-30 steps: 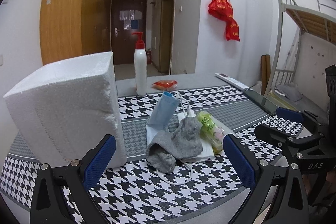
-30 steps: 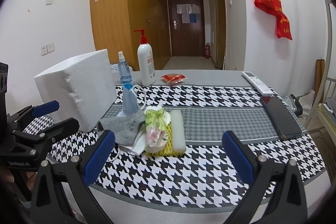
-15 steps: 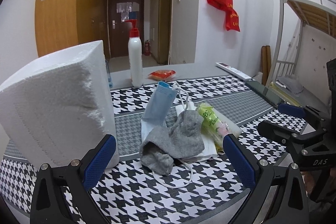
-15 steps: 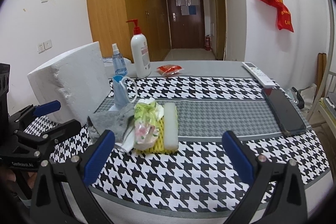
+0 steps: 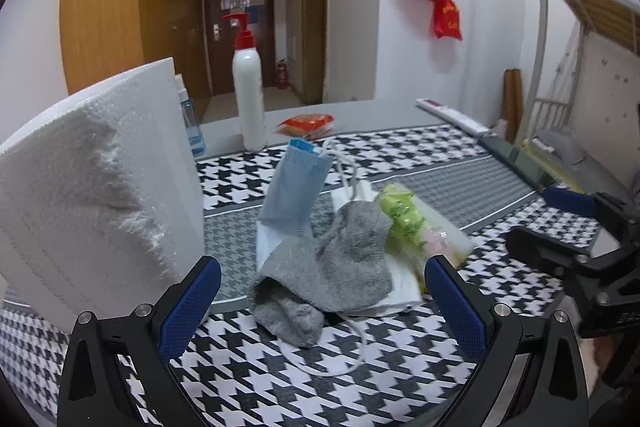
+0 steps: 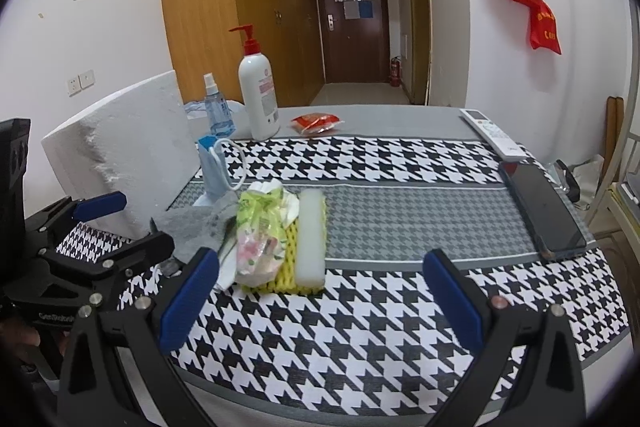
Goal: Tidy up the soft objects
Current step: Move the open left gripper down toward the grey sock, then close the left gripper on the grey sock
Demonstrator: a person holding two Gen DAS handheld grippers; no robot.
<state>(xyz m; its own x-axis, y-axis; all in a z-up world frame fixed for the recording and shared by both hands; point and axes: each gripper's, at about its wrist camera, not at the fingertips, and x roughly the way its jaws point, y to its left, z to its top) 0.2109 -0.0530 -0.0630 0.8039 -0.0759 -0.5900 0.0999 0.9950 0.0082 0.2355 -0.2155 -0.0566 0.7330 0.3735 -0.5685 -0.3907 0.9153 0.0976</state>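
A pile of soft things lies mid-table: a grey sock [image 5: 340,267] on top, a blue face mask [image 5: 294,189] propped up behind it, a green tissue pack [image 5: 408,223], white tissues underneath. In the right wrist view I see the sock [image 6: 192,227], the mask [image 6: 212,167], the tissue pack [image 6: 260,235], a yellow foam net [image 6: 290,267] and a white foam strip [image 6: 312,231]. My left gripper [image 5: 320,311] is open, just before the sock. My right gripper [image 6: 320,297] is open and empty, just before the foam strip.
A large white foam block [image 5: 92,183] stands at the left, close to my left finger. A pump bottle [image 5: 249,99], a spray bottle [image 6: 218,107] and a red packet [image 6: 316,121] stand at the back. A remote [image 6: 492,135] and phone [image 6: 544,211] lie at the right.
Both grippers have moved forward towards the pile, which now looks larger and nearer. The left one has also swung closer to the foam block. Nothing was grasped.
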